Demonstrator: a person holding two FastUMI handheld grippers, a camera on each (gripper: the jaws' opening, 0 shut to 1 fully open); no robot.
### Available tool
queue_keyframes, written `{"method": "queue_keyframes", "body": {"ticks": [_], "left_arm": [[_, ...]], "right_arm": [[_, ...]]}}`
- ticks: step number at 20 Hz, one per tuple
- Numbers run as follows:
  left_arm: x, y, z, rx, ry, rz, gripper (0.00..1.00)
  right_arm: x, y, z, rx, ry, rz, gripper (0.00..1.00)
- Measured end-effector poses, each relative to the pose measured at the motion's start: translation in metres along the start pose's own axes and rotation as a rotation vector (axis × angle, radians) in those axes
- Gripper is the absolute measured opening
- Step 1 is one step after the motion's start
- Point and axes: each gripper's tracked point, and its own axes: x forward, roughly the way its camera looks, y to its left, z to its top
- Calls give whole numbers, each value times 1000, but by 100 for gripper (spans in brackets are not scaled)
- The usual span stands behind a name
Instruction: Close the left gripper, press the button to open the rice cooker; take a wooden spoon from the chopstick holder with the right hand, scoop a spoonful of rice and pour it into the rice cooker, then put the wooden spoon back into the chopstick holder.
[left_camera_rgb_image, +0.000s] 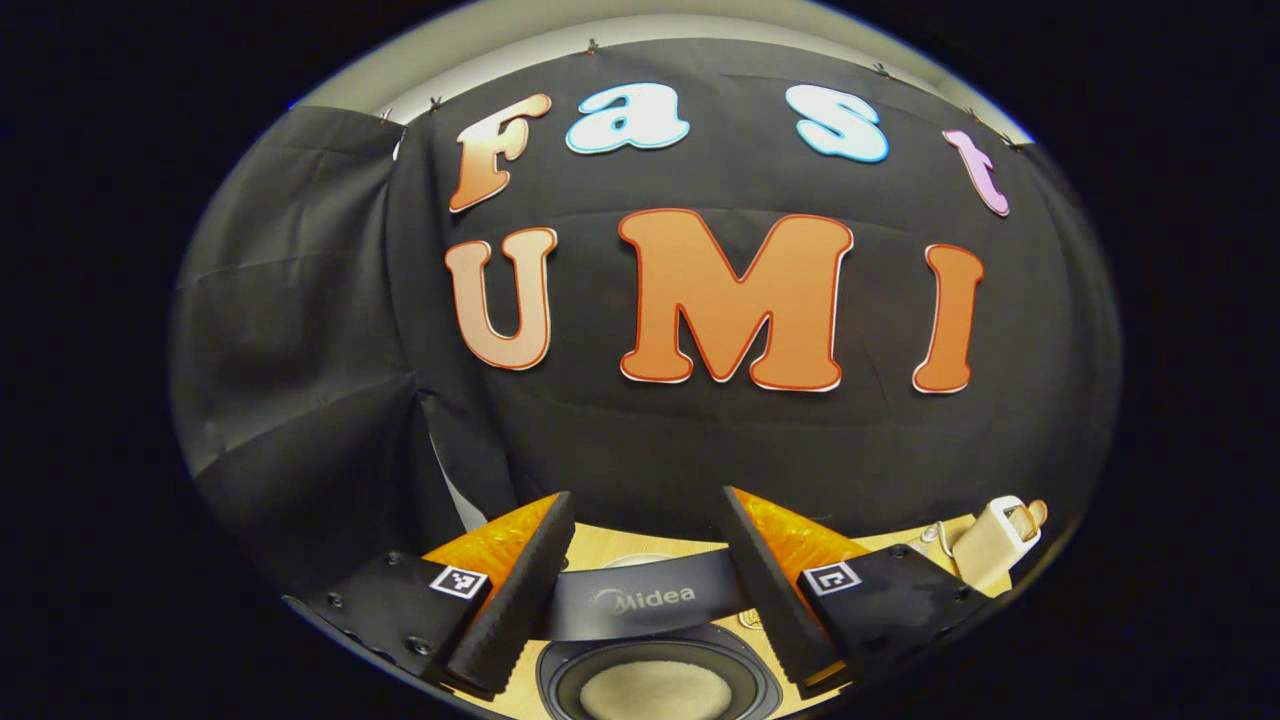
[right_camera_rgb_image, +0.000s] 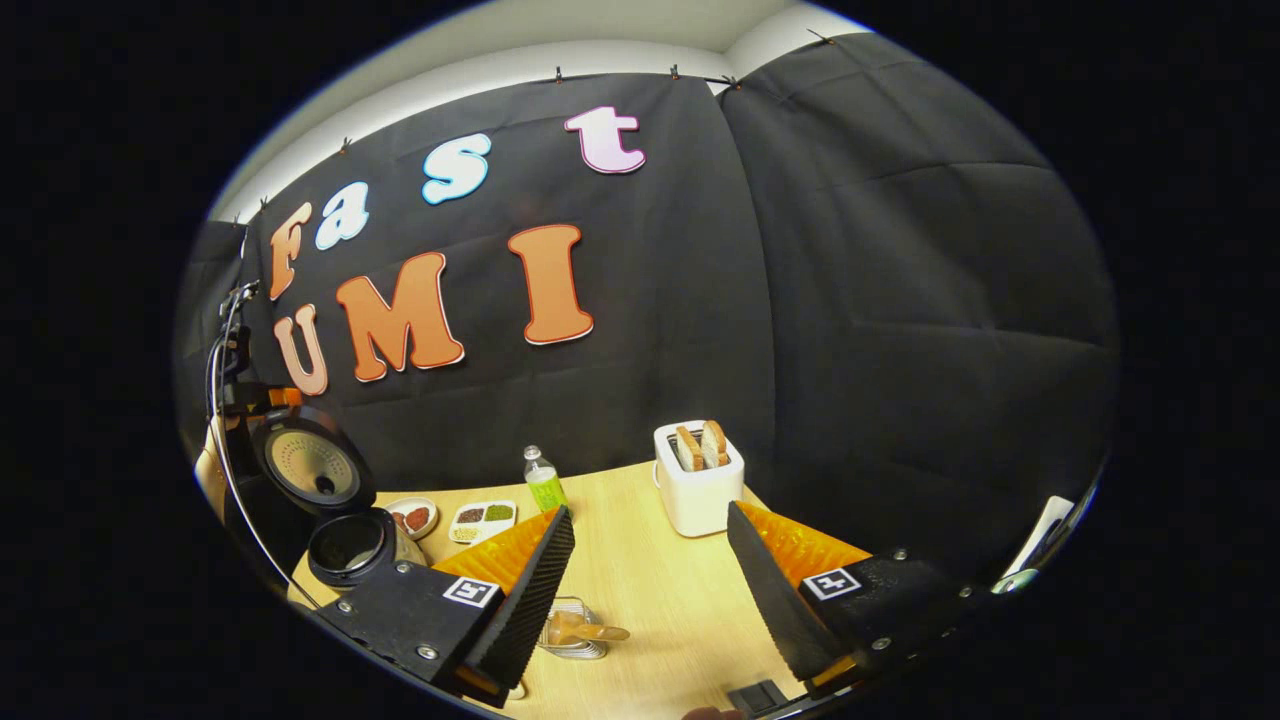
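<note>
Grippers (left_camera_rgb_image: 648, 590) (right_camera_rgb_image: 650, 590) raised, jaws apart

Both views wallward, sharing toaster (right_camera_rgb_image: 698, 478).

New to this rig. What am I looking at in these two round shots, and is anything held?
There is no robot arm. A person holds a two-finger gripper in each hand, and a fisheye camera rides on each one, looking forward along its fingers.

In the left gripper view, the left gripper is open, holding nothing, above the rice cooker, whose lid is up and whose pot looks to hold something pale. The toaster stands off to the right.

In the right gripper view, the right gripper is open and empty over the wooden table. Below it is the chopstick holder with the wooden spoon in it. Farther off are the toaster with bread, a green bottle, two dishes of grains or spices, and the open rice cooker at the left.
</note>
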Motion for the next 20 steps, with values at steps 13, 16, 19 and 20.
{"method": "queue_keyframes", "body": {"ticks": [13,16,19,20], "left_arm": [[-53,-16,-24,30,-26,-46,99],[-57,-33,-73,-105,163,-126,100],[-68,-23,-122,-83,189,-66,100],[-74,-28,-138,-91,211,-73,100]], "right_arm": [[-14,-2,-10,18,22,45,95],[-17,-3,-11,18,25,53,95],[-18,-10,-11,22,25,51,95],[-18,-13,-11,22,26,48,95]]}}
